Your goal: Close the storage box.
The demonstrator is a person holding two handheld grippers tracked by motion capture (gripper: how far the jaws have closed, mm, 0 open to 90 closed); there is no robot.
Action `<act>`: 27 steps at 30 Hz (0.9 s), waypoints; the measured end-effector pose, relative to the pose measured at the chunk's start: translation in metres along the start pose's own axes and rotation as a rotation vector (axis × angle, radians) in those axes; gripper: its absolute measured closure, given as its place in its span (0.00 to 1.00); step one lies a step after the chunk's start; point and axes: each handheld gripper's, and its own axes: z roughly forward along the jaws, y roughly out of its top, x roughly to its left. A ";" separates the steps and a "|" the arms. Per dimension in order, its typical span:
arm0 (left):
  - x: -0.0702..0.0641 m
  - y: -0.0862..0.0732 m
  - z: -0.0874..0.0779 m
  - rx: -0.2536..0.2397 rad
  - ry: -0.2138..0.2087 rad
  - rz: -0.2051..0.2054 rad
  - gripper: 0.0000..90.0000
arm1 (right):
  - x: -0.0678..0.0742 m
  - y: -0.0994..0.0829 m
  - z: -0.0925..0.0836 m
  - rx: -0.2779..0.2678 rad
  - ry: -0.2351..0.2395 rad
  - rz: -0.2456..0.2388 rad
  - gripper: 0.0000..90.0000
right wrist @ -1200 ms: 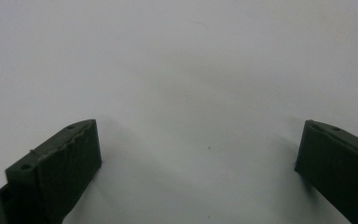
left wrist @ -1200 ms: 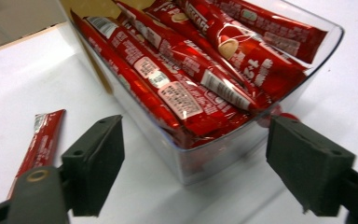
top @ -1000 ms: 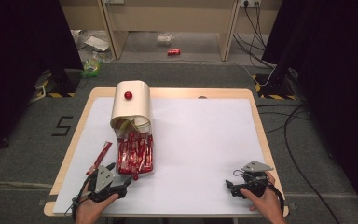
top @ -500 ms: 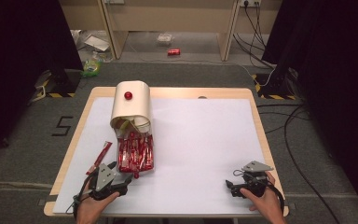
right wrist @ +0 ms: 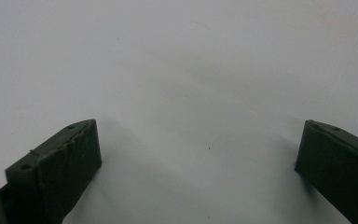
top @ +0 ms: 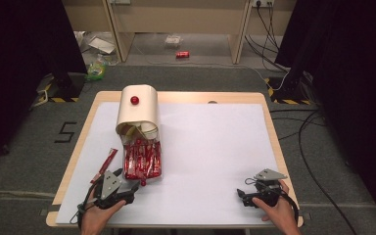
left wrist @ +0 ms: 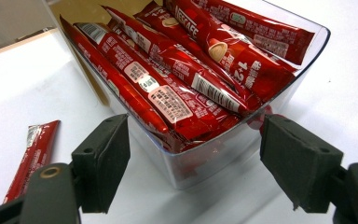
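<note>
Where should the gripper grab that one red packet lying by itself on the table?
Probably across the middle of the loose red packet, from above. It lies flat on the white table cover, long and thin, so the left gripper, jaws open, can span its narrow width.

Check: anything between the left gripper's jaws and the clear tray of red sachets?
Nothing: in the left gripper view the open left gripper faces the tray across bare white tabletop.

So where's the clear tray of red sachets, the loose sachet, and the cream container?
Tray (left wrist: 205,163): left gripper view, clear front wall.
Loose sachet (left wrist: 35,156): left gripper view, middle of its red wrapper.
Cream container (top: 137,115): high view, its curved top.
</note>
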 end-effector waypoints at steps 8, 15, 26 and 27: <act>0.003 0.003 0.001 -0.011 0.007 -0.015 0.26 | 0.000 0.000 0.000 0.000 0.000 0.000 0.00; 0.003 0.004 0.003 -0.016 0.014 -0.017 0.26 | 0.000 0.000 0.000 0.000 0.000 0.000 0.00; 0.004 0.006 0.005 -0.024 0.019 -0.026 0.25 | 0.000 0.000 0.000 0.001 0.000 0.000 0.00; 0.004 0.007 0.005 -0.023 0.020 -0.027 0.25 | 0.000 0.000 0.000 0.000 0.000 0.000 0.00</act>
